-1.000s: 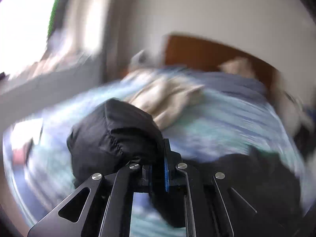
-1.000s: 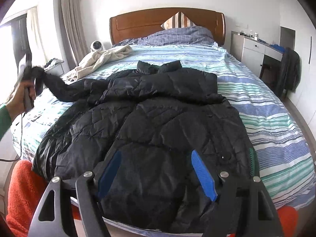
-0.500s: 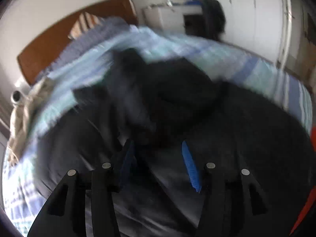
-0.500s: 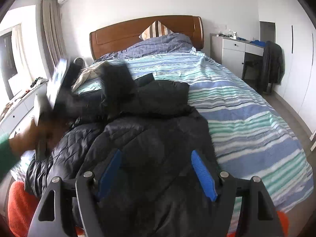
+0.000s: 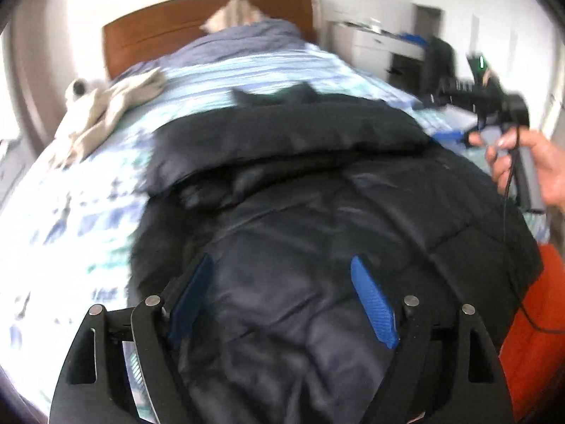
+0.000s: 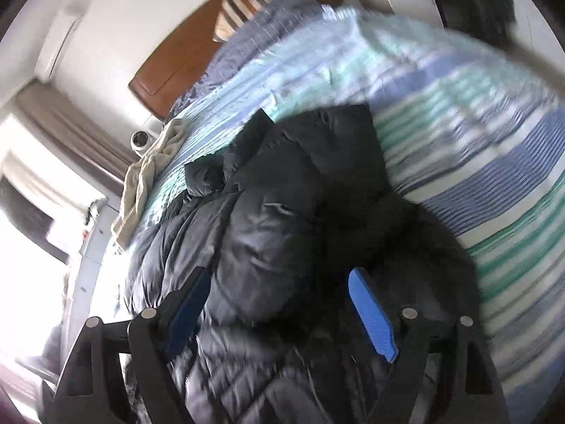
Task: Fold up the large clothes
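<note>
A large black quilted puffer jacket (image 5: 317,212) lies on the striped bed (image 5: 88,190), with a sleeve folded across its upper body. My left gripper (image 5: 282,300) is open and empty, just above the jacket's lower part. My right gripper (image 6: 282,311) is open and empty, tilted over the jacket (image 6: 282,219) near its right side. The right gripper also shows in the left wrist view (image 5: 459,137), held in a hand at the bed's right edge.
A beige garment (image 5: 106,113) lies at the bed's far left, also in the right wrist view (image 6: 148,176). A wooden headboard (image 5: 176,28) and pillows stand at the back. A white desk and dark chair (image 5: 434,63) stand at the right. Something orange (image 5: 536,335) sits at the bed's foot.
My left gripper carried the sleeve over the jacket, let it go and opened; the sleeve now lies across the body. My right gripper has swung to the right side and tilted.
</note>
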Demonstrator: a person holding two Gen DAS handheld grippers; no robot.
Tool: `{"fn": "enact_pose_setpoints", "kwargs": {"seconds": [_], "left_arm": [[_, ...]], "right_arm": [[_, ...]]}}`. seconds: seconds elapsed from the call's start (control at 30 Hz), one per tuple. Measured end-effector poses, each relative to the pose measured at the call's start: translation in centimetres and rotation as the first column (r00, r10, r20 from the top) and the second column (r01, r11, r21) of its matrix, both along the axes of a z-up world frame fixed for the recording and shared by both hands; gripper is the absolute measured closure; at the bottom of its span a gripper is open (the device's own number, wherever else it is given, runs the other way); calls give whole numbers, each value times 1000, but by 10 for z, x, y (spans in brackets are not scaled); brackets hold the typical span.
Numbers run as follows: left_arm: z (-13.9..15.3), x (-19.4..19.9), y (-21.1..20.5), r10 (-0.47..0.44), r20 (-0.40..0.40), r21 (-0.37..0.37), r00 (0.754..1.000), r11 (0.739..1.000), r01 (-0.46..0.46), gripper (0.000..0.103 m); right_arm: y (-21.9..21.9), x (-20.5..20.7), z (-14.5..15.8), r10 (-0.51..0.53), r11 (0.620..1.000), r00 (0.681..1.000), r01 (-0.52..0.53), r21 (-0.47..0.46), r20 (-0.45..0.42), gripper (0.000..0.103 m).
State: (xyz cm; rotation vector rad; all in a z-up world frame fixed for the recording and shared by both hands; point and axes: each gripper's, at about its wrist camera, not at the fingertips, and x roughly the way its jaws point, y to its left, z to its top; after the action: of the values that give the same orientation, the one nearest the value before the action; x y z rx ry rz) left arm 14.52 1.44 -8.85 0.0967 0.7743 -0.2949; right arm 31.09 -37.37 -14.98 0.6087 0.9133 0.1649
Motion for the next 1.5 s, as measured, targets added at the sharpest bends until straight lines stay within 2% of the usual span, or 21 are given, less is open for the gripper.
{"fn": "enact_pose_setpoints", "kwargs": {"seconds": [0.03, 0.07, 0.13, 0.27, 0.33, 0.4, 0.47, 0.5, 0.63, 0.73, 0.87, 0.9, 0.93, 0.97, 1.0, 1.03, 1.1, 1.23, 1.3, 1.43, 1.5], "left_arm": [[-2, -1, 11, 26, -11, -24, 1000, 999, -27, 21], [-4, -1, 18, 42, -20, -38, 999, 998, -43, 21], [-7, 1, 25, 73, -37, -53, 997, 996, -75, 21], [8, 9, 31, 83, -7, -65, 996, 994, -84, 19], [14, 21, 27, 72, 18, -51, 997, 996, -71, 16], [19, 35, 23, 67, 27, -35, 997, 997, -66, 14], [21, 56, 21, 57, 1, -26, 998, 998, -57, 14], [23, 69, 21, 70, -18, -18, 997, 997, -70, 14], [38, 111, 35, 112, -17, -92, 994, 989, -113, 14], [43, 155, 31, 117, -1, -80, 993, 990, -117, 13], [14, 207, 13, 122, -17, 0, 992, 993, -122, 13], [0, 216, 11, 118, -48, 5, 992, 993, -118, 13], [-22, 227, 10, 125, -118, 11, 985, 992, -124, 13], [-48, 236, 12, 134, -201, 2, 970, 991, -136, 10], [-62, 238, 15, 130, -229, -36, 965, 989, -142, 8], [-74, 239, 20, 140, -241, -74, 960, 984, -163, 7], [-80, 241, 21, 162, -245, -76, 956, 980, -185, 5], [-71, 239, 18, 142, -246, -46, 959, 986, -158, 7], [-52, 233, 20, 142, -251, -24, 958, 988, -152, 16], [7, 229, 35, 139, -147, -129, 979, 979, -159, 11], [18, 239, 32, 121, -130, -153, 984, 978, -141, 10]], "right_arm": [[4, 9, -8, 5, 1000, 999, -5, -13, -34, 21], [9, 17, -14, 20, 1000, 998, -22, -22, -64, 33], [18, 24, -5, 26, 998, 998, -30, -62, -56, 82], [16, 31, 62, 13, 977, 983, 26, -213, 181, 87], [6, 40, 70, -18, 957, 979, 76, -281, 204, 86], [0, 50, 51, -24, 945, 990, 68, -320, 140, 81], [-2, 56, 21, 16, 930, 1000, -7, -367, 21, 31], [-2, 49, 17, 35, 920, 999, -20, -391, 30, 26], [13, 14, 58, 182, 914, 953, -73, -399, 243, 26], [43, 22, 78, 311, 888, 907, -171, -426, 284, 26], [67, 61, 42, 355, 873, 916, -252, -417, 189, 26], [67, 71, 24, 345, 874, 929, -265, -408, 134, 26], [66, 85, -7, 322, 870, 946, -286, -401, 24, 26], [65, 92, -26, 317, 869, 948, -307, -388, -41, 26], [63, 95, -39, 314, 873, 947, -314, -374, -64, 26], [61, 94, -44, 310, 875, 949, -310, -371, -61, 26], [64, 94, -46, 305, 867, 949, -309, -391, -74, 26], [58, 94, -52, 305, 872, 950, -307, -383, -66, 26], [55, 92, -53, 302, 879, 952, -299, -371, -53, 26], [58, 90, -56, 295, 885, 955, -283, -371, -25, 26], [59, 89, -55, 293, 886, 956, -277, -371, -14, 26]]}}
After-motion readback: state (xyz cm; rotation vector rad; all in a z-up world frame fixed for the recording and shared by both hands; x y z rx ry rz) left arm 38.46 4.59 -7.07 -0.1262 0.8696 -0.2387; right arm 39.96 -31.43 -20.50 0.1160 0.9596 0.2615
